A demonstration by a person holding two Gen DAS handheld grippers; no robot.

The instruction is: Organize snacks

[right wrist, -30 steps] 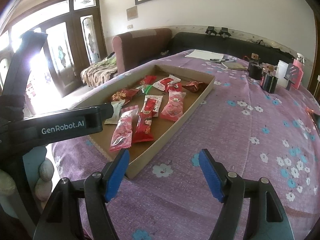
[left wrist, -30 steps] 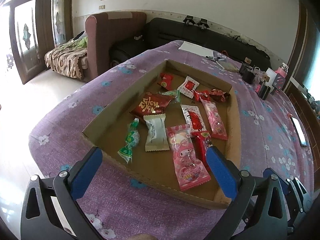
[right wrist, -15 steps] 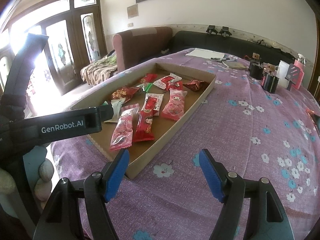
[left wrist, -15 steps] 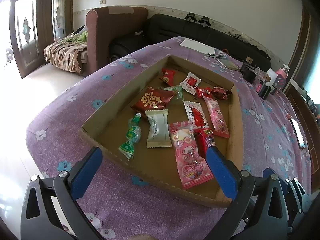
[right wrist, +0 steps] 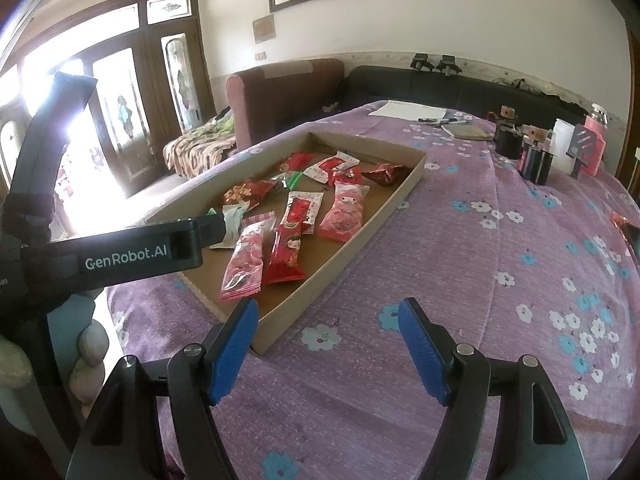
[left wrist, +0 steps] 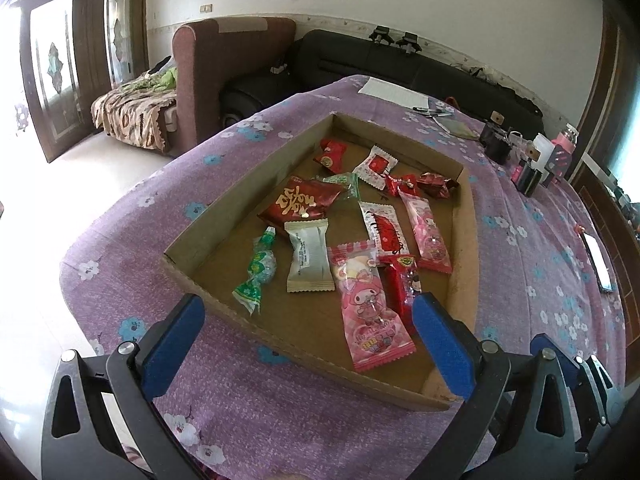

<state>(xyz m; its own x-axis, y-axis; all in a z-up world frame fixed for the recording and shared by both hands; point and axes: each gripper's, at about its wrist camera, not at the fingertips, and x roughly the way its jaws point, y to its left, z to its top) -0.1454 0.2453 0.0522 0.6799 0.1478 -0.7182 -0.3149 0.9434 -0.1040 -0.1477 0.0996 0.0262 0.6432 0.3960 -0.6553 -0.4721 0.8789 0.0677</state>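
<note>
Left view: my left claw point(left wrist: 308, 332) hangs wide and empty, now nearer the cardboard tray point(left wrist: 200, 232), whose snacks point(left wrist: 372, 300) lie scattered inside, unmoved. Right view: my right claw point(right wrist: 326, 344) gapes empty over the purple surface point(right wrist: 500, 280), barely shifted; sorting undecided.

In the right wrist view the black left gripper body point(right wrist: 120, 256) hides the shallow brown cardboard tray's point(right wrist: 360, 236) near-left corner and part of the white rectangular snack packet point(right wrist: 232, 226). Packet print stays unreadably small.

One cardboard tray point(left wrist: 224, 216) holds eleven wrapped snacks point(left wrist: 310, 256).
</note>
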